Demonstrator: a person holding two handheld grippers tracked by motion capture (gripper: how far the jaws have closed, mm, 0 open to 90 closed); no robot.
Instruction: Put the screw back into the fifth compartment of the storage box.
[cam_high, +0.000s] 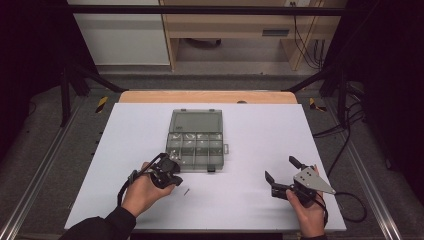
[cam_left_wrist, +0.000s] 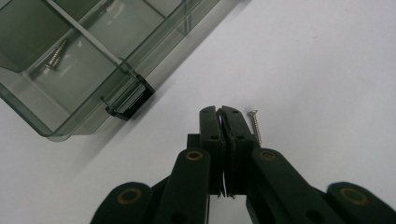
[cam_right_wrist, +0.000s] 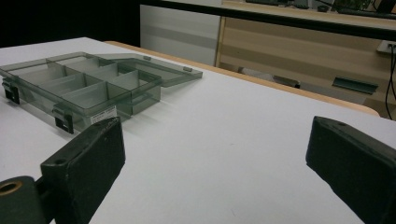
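L gripper (cam_left_wrist: 220, 111) is sitting w/ jaws pressed together, nothing between them. Small silver metal screw (cam_left_wrist: 255, 126) is lying on the white tabletop (cam_high: 250, 130) just beside its tips, not touching as far as visible. Clear smoky-grey plastic compartment box (cam_left_wrist: 93, 70), lid open, is lying near, ahead of the tips. R gripper (cam_high: 281, 174) is resting w/ jaws wide, holding nothing, well apart from screw; box is sitting ahead to its left.

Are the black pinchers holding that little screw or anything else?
No. The left gripper is shut on nothing, and the screw lies on the table right beside its jaws. The right gripper is open and empty.
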